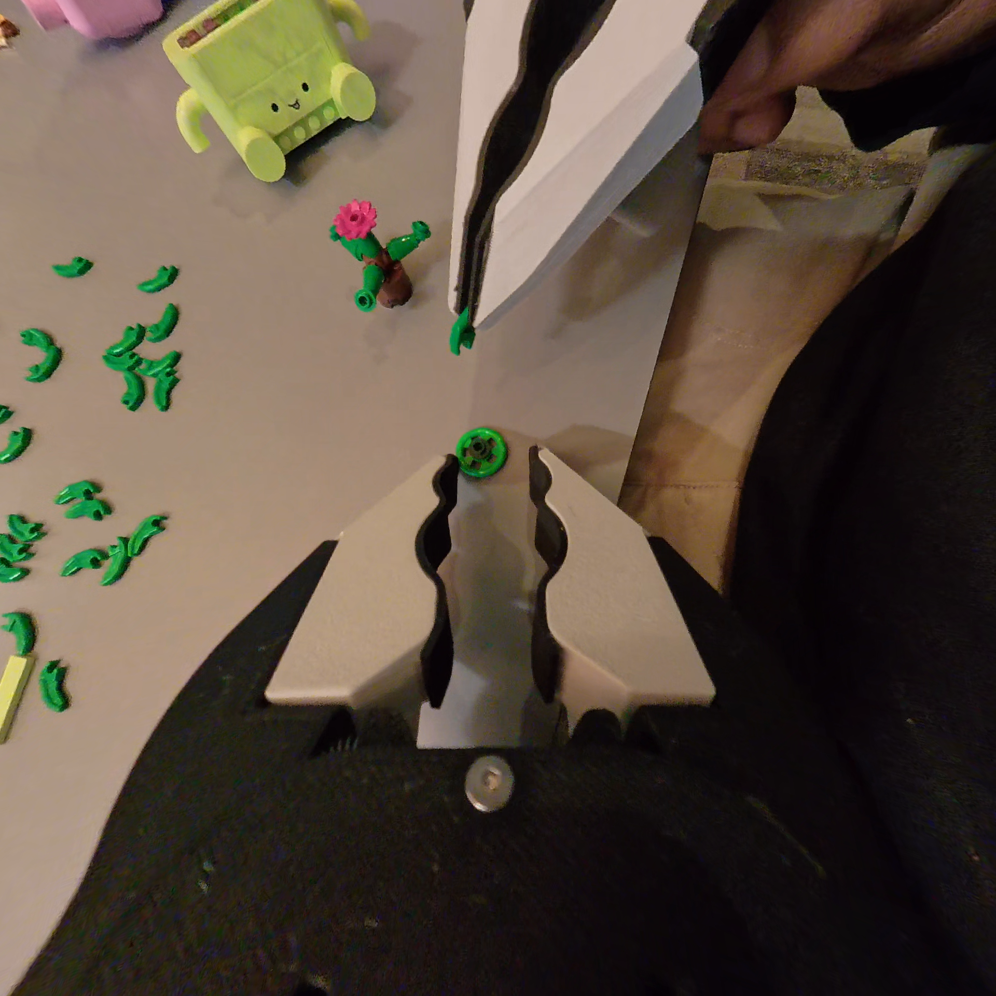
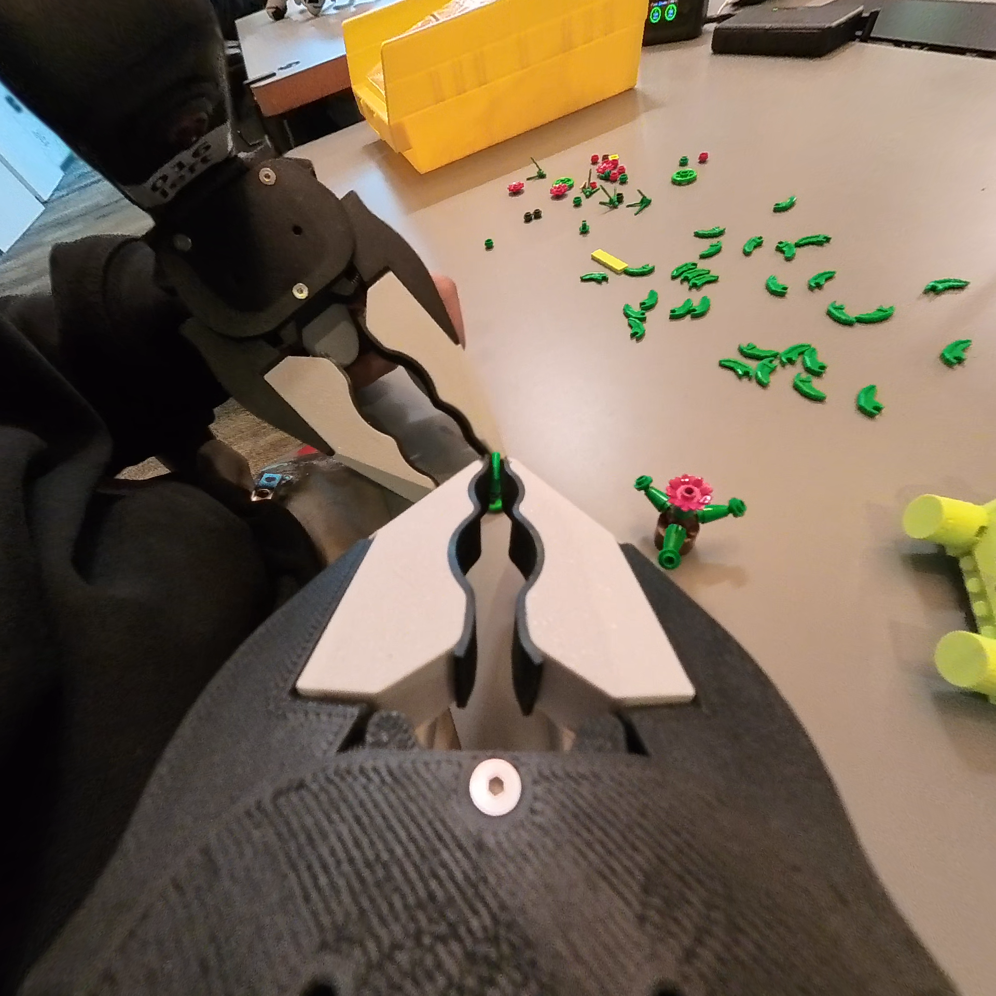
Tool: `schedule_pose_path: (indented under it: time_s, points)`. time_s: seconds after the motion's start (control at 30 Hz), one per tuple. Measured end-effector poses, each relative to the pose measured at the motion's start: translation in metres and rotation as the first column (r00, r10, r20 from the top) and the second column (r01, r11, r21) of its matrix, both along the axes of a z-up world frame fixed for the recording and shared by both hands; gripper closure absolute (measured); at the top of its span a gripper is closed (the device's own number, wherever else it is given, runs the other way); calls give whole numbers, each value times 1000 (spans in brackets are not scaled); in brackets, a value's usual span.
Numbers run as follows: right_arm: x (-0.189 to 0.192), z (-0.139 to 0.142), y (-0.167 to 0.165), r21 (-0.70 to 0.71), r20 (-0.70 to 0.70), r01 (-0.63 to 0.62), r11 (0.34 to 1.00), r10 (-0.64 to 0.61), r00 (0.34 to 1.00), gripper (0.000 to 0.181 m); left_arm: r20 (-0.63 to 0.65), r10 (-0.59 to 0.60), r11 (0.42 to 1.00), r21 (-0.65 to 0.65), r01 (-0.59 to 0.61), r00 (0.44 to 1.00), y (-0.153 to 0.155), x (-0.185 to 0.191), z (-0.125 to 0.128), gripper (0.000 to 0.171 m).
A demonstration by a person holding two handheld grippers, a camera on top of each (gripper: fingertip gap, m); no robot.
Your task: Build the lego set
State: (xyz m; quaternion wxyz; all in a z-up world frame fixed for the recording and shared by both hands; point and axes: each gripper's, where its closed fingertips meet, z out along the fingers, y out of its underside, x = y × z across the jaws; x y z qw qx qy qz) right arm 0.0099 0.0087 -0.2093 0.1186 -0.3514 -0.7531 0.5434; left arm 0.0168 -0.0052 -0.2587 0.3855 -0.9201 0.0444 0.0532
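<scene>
Pinching a small curved green plastic leaf piece (image 2: 496,481) at its very tips, the right gripper (image 2: 496,488) hovers above the grey worktop's (image 1: 280,431) near edge. The left gripper (image 1: 493,463) is spread, a green round dish piece (image 1: 481,452) touching its left fingertip. Both parts look light, stiff and slippery; gripping their rims seems safest.

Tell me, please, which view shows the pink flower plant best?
The right wrist view: the plant stands near, sharp, its flower and three green arms clear. The left wrist view shows the same plant farther off, smaller, beside the right gripper.
</scene>
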Motion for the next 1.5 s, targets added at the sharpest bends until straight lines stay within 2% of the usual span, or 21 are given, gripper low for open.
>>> schedule_pose_path:
  time_s: [0.27,0.4,0.5,0.63,0.8,0.97,1.03,1.17,1.5]
  points:
    - [-1,6,3,-50,-3,8,999,-8,1000,181,34,-5,999,45,3,999,-3,10,11,159]
    - [0,7,4,-55,-5,7,998,-7,1000,181,44,49,997,52,-52,998,-2,-5,8,147]
    - [0,7,4,-51,-5,4,999,-4,1000,181,87,30,1000,6,-30,996,-2,1,-1,148]
    - [0,7,4,-52,-3,4,999,-4,1000,181,164,-21,1000,14,19,986,-2,16,1,154]
    - [0,9,6,-69,0,5,998,-5,1000,181,134,6,999,52,-13,991,-1,8,8,154]
    - [0,12,8,-104,9,4,995,-3,1000,181,122,38,998,46,-44,992,6,7,3,138]
    - [0,12,8,-109,11,4,994,-3,1000,181,101,59,998,31,-62,993,9,5,-1,138]
    - [0,11,8,-105,12,2,994,0,1000,181,68,51,998,44,-54,996,13,8,0,154]
    - [2,8,8,-115,41,-12,993,17,999,181,105,21,999,46,-26,994,7,14,-1,147]
